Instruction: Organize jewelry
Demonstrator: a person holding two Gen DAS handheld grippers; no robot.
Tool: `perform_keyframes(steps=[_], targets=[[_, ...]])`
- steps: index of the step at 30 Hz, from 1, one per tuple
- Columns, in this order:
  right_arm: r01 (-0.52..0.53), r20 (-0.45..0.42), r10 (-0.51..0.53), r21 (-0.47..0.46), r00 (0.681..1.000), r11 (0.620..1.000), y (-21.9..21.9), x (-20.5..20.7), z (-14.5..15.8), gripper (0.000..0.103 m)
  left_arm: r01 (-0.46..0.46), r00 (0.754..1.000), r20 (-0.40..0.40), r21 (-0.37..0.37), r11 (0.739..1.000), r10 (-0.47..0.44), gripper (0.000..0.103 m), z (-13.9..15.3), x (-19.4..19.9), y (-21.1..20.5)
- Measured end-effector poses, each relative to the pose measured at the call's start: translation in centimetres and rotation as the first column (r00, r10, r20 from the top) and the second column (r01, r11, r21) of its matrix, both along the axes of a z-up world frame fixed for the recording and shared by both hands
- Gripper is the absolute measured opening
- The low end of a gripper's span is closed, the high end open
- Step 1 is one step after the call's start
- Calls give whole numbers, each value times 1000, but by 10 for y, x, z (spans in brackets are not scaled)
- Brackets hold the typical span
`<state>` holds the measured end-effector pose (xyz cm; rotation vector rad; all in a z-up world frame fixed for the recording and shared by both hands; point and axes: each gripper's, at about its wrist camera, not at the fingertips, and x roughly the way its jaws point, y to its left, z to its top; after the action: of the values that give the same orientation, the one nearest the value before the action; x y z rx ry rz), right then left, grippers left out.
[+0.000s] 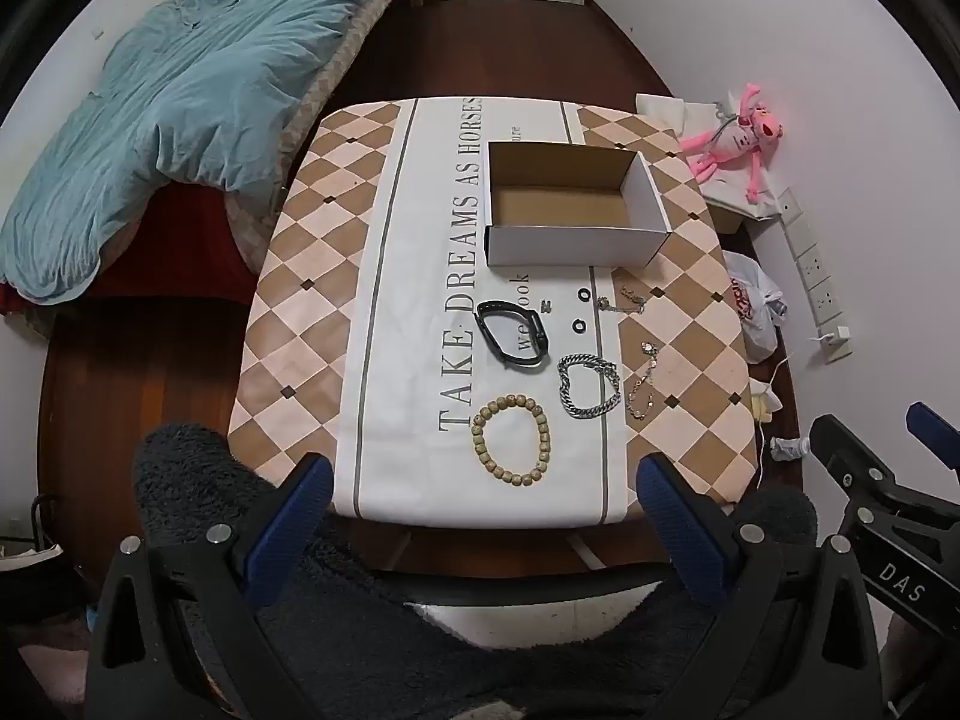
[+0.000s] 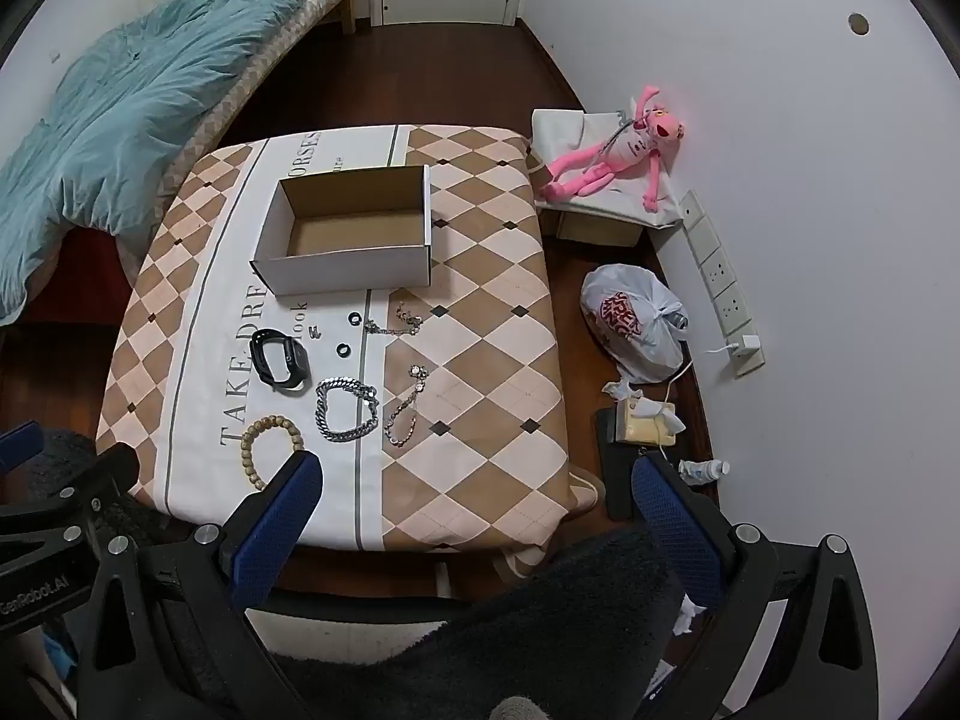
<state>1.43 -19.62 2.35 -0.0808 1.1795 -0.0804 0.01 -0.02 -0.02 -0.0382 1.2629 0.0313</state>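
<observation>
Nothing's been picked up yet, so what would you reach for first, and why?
Probably lower the left gripper onto the beaded bracelet. Both grippers are open and hold nothing, the cardboard box is empty, and that bracelet lies nearest the table's front edge, just ahead of the left fingers.

My left gripper [image 1: 483, 504] hangs above the near edge of the checked brown-and-cream tablecloth [image 1: 300, 324], blue-padded jaws spread wide with nothing between them. Just beyond lies a tan wooden bead bracelet [image 1: 512, 439], then a silver chain-link bracelet [image 1: 588, 385] and a black smartwatch [image 1: 511, 333]. The open white cardboard box [image 1: 573, 204] sits farther back, empty. My right gripper [image 1: 888, 468] shows at the edge.
</observation>
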Motion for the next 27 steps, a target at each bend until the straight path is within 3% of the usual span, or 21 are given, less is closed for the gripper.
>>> perform_keyframes(steps=[27], targets=[[2,6,-2,7,1000,1000,-5,-2,5,103,3,1000,14,-6,1000,-3,103,9,-3,-2]])
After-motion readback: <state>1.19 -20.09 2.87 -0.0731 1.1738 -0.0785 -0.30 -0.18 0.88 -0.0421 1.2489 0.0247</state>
